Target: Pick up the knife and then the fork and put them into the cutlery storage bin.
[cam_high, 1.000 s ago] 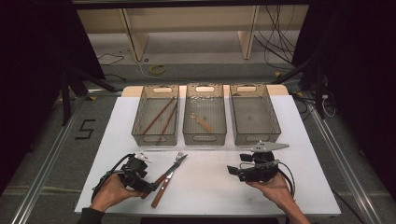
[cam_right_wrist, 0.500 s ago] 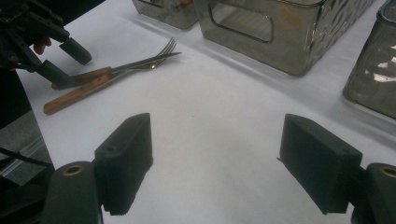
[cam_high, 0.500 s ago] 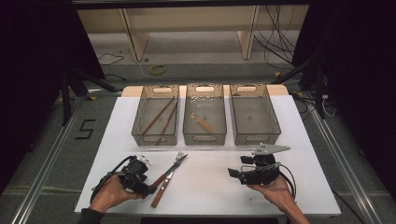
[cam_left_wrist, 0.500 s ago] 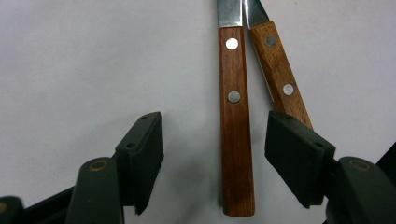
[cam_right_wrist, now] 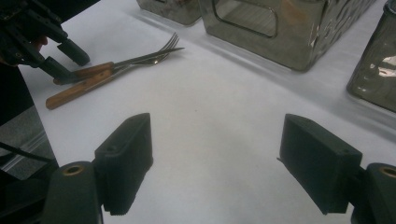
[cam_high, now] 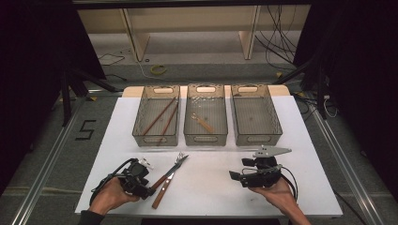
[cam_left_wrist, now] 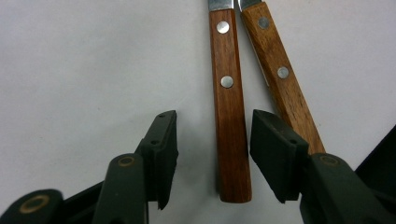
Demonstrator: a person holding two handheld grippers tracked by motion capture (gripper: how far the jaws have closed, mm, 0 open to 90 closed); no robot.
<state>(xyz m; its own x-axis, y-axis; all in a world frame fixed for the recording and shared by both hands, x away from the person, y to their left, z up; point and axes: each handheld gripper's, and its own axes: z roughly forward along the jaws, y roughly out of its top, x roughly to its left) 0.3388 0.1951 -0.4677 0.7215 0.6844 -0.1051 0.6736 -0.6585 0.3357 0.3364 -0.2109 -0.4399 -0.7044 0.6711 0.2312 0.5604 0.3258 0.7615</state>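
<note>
Wood-handled fork (cam_left_wrist: 229, 116) w/ steel rivets, betw. closing left gripper (cam_left_wrist: 215, 156) pads, untouched, right gripper (cam_right_wrist: 215, 163) spread

My left hand (cam_high: 110, 197) lies low at the near left of the surface (cam_high: 211, 187), wrapped around the left gripper (cam_high: 151, 191), which points to the right and slightly away from me. Its fingers (cam_left_wrist: 163, 144) have just been closing and stand about half apart, a wooden handle (cam_left_wrist: 230, 140) between them with a gap on each side. My right hand (cam_high: 277, 193) cradles the right gripper (cam_high: 233, 177) from beneath, aimed leftward, its fingers (cam_right_wrist: 126, 158) spread wide over bare surface.
</note>
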